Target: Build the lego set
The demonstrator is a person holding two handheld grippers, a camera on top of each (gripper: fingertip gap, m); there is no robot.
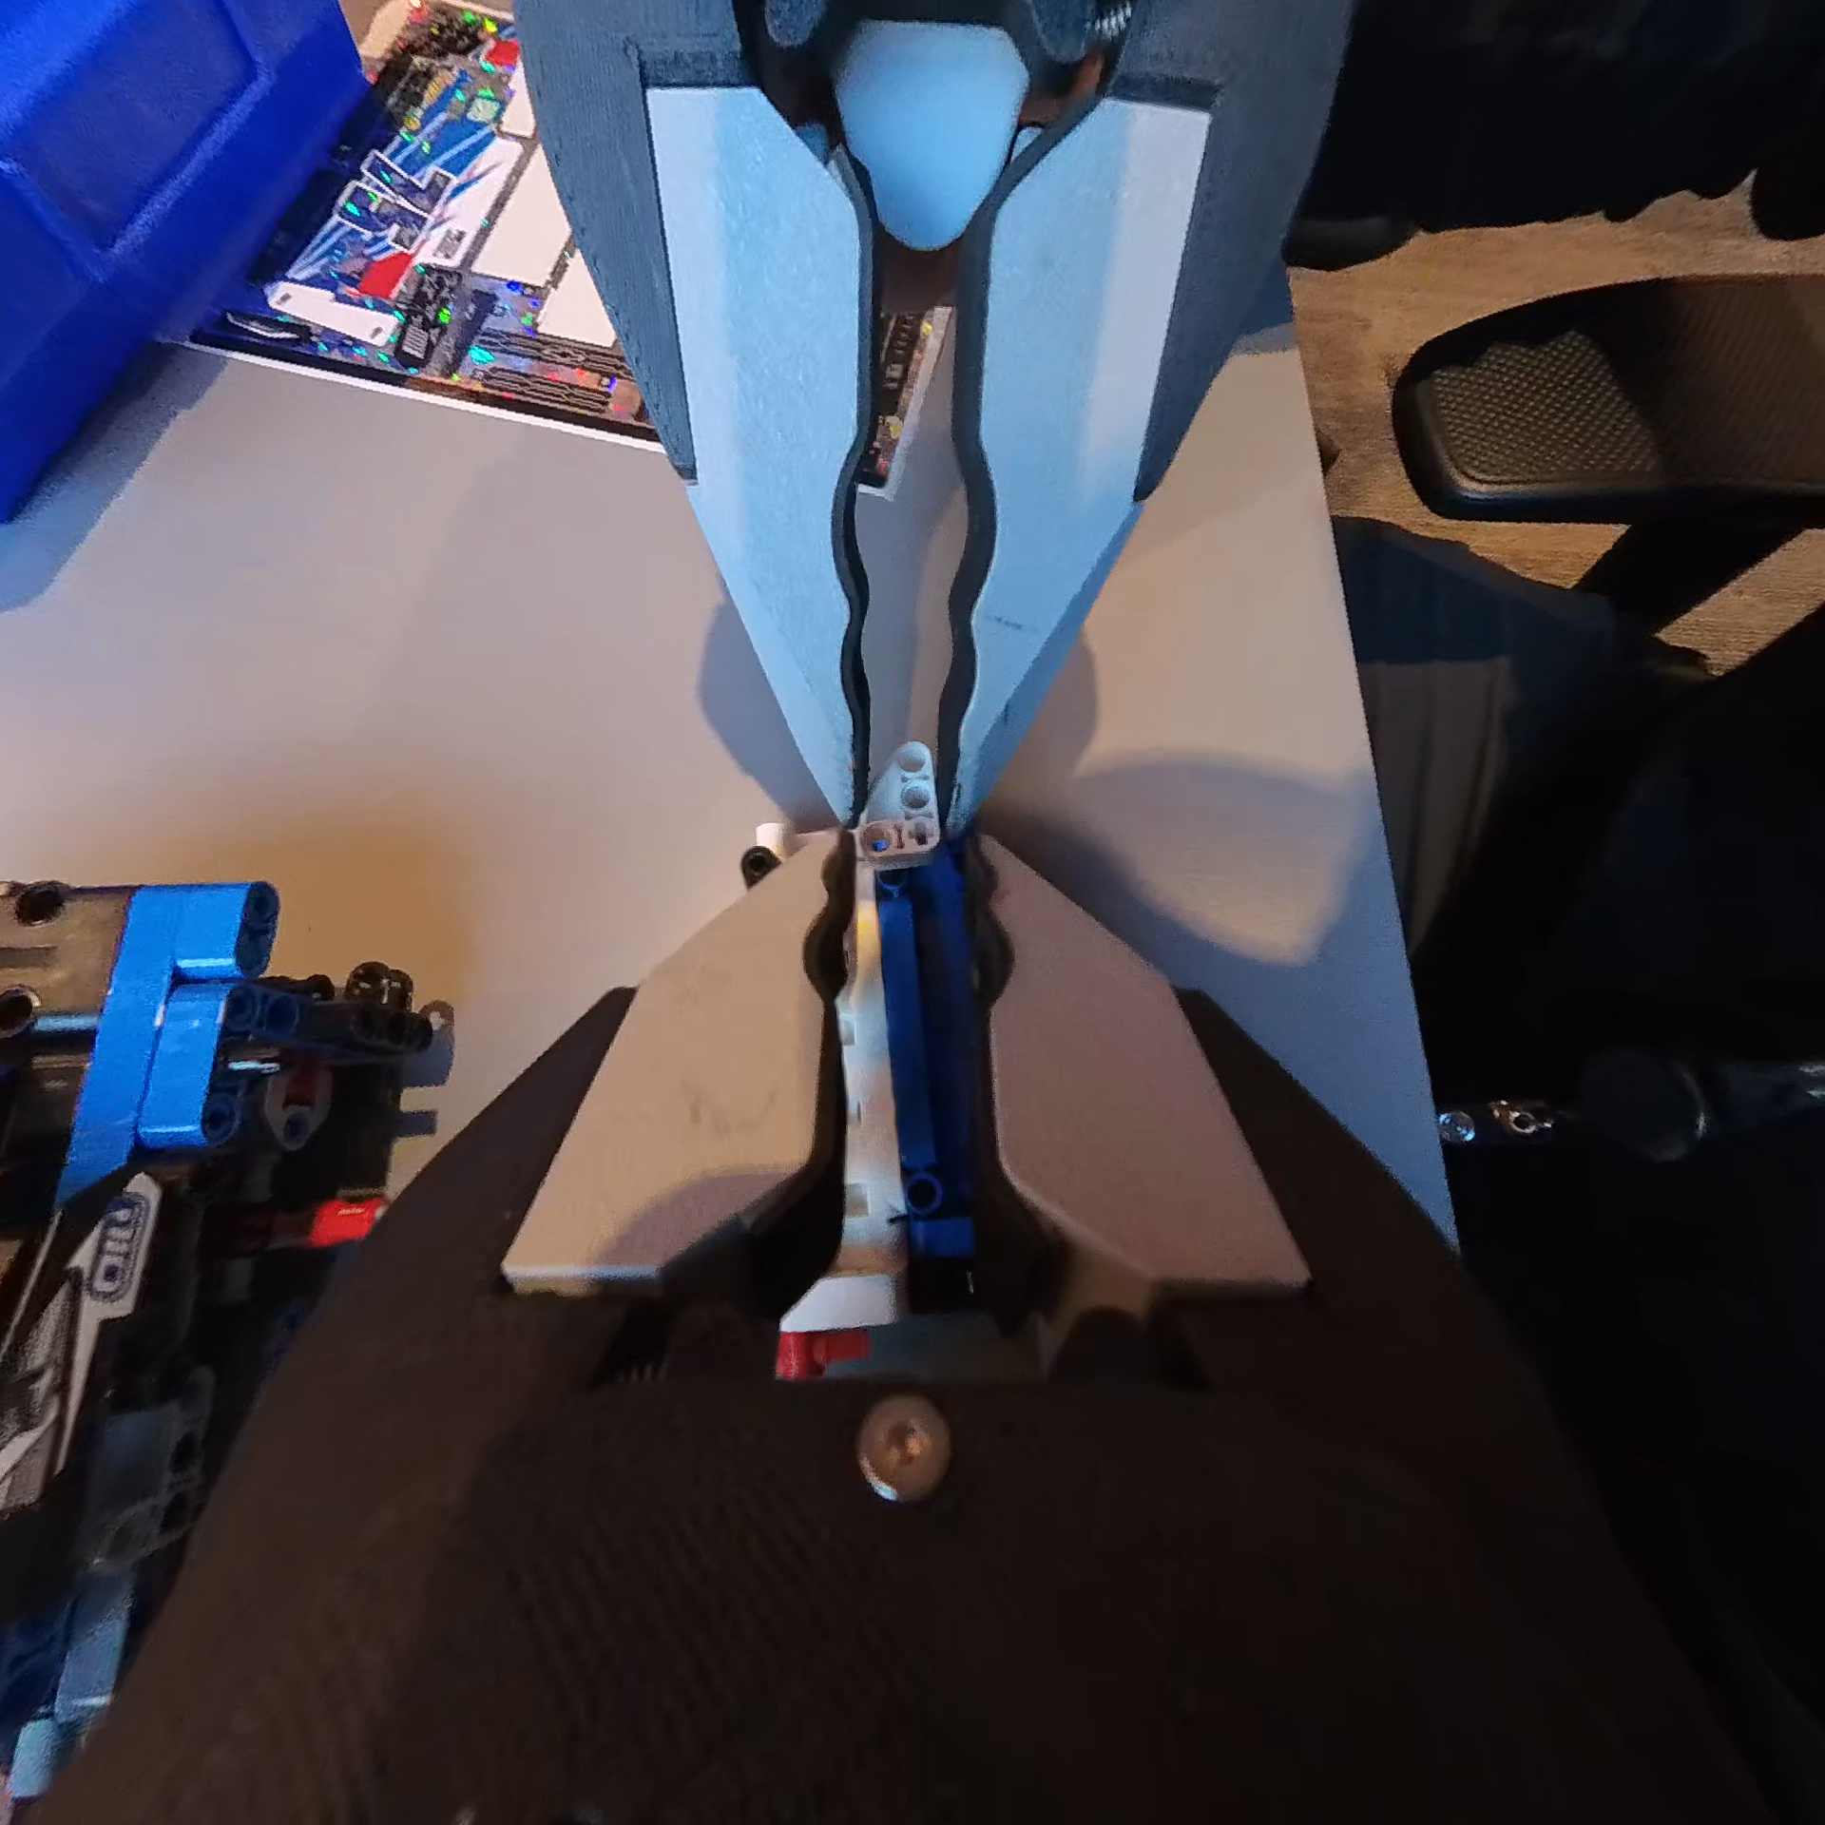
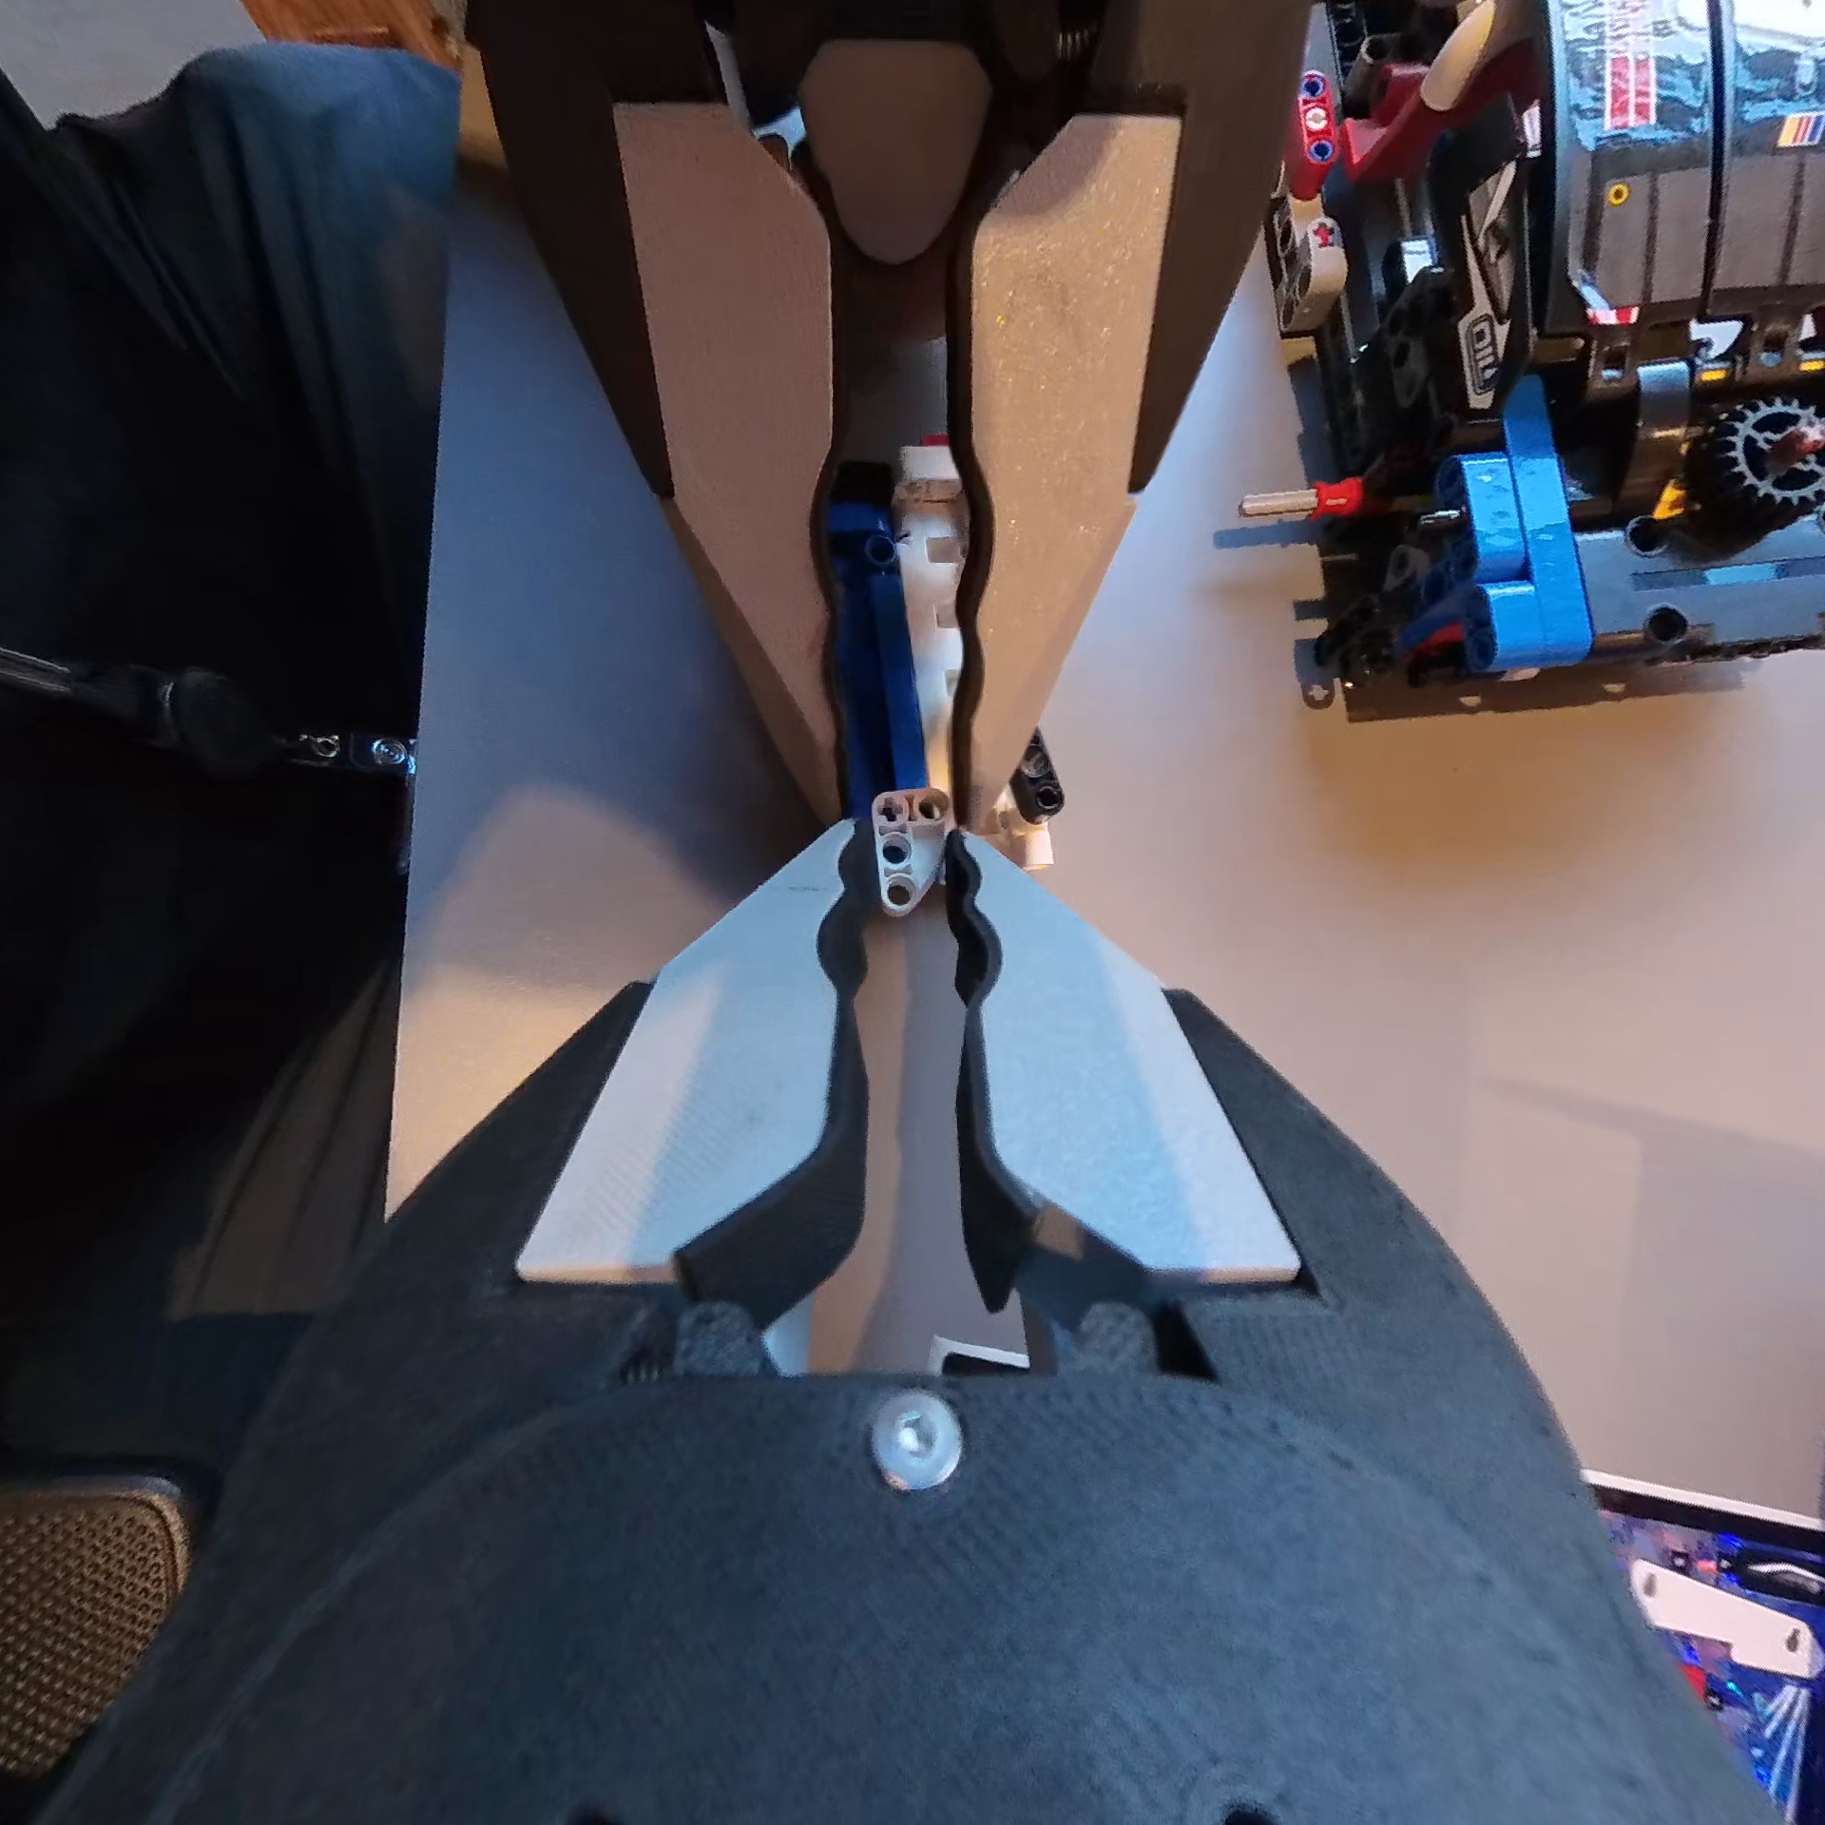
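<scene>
Between the two gripper tips: we find the small grey connector (image 2: pixel 901 854), a three-hole angled piece, meeting the end of the blue-and-white sub-assembly (image 1: pixel 909 1067) above the desk (image 1: pixel 395 642).
Left gripper: our left gripper (image 1: pixel 904 839) is closed around the blue-and-white sub-assembly, which runs back along its fingers with blue beams on one side and white parts on the other.
Right gripper: our right gripper (image 2: pixel 904 854) is nearly closed, pinching the small grey connector at its very tips.
Step in hand: we judge this to be seating the connector on the sub-assembly's end.
Doing it well: we should line the connector's holes with the pin or axle it must take, push straight along that axis, and hold the left grip firm so the beams do not twist.
Risk: a tip-only pinch may let the connector pivot or pop out under pressure.
Farther out: the larger car build (image 2: pixel 1580 444) with bright blue beams sits well apart on the desk, the sticker sheet (image 1: pixel 464 267) and blue bin (image 1: pixel 148 198) beyond.
Hidden: we cannot see the mating pin, nor whether the connector is already engaged; the sub-assembly's rear end is buried between the fingers, and the black and white pieces (image 2: pixel 1032 790) beside the tips are too small to identify.
</scene>
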